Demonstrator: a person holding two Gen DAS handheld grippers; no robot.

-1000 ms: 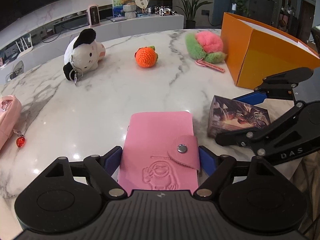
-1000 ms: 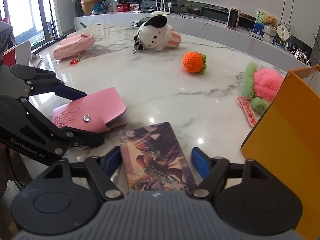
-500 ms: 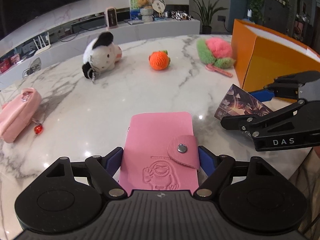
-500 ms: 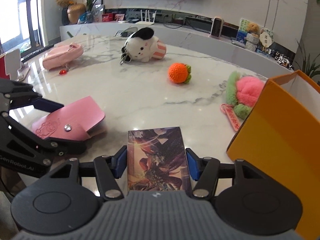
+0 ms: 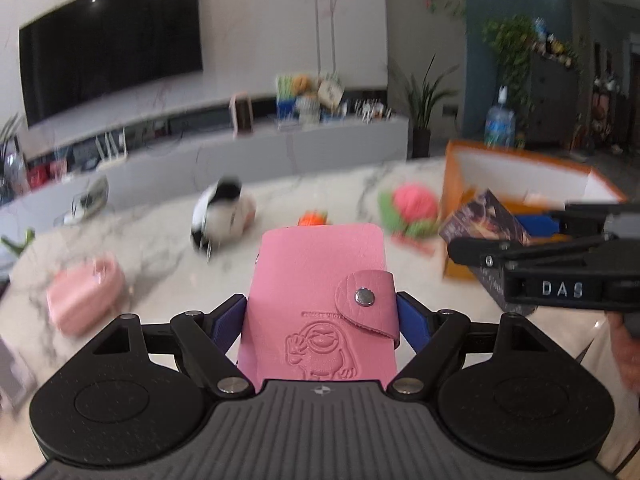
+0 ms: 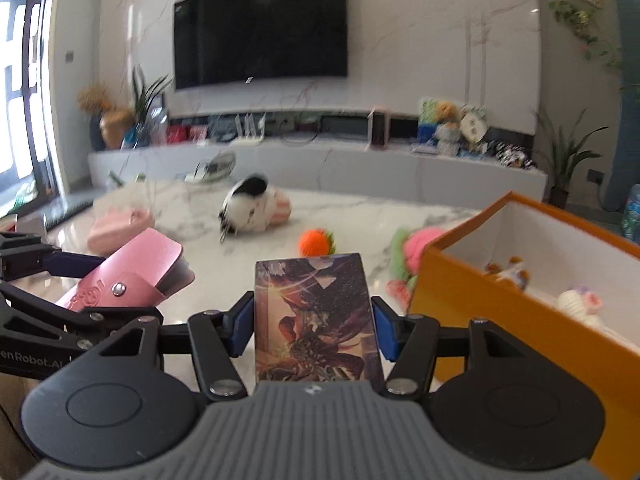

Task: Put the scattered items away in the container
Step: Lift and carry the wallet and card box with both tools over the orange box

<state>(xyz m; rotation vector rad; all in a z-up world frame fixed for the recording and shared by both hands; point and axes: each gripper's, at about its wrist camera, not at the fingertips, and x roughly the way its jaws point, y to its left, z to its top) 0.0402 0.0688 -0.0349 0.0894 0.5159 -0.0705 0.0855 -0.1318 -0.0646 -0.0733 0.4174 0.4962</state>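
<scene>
Both grippers have lifted off the table. The left gripper [image 5: 320, 316] clamps a pink wallet [image 5: 320, 292]; the right gripper [image 6: 312, 320] clamps a card box [image 6: 316, 320], orange container [image 6: 480, 304] just right, ready for dropping in.

The left gripper [image 5: 320, 316] clamps a pink card wallet [image 5: 320, 280] between its blue pads, tilted slightly downward. Beside it, the right gripper [image 6: 314, 324] grips a card box [image 6: 316, 320] likewise.
</scene>
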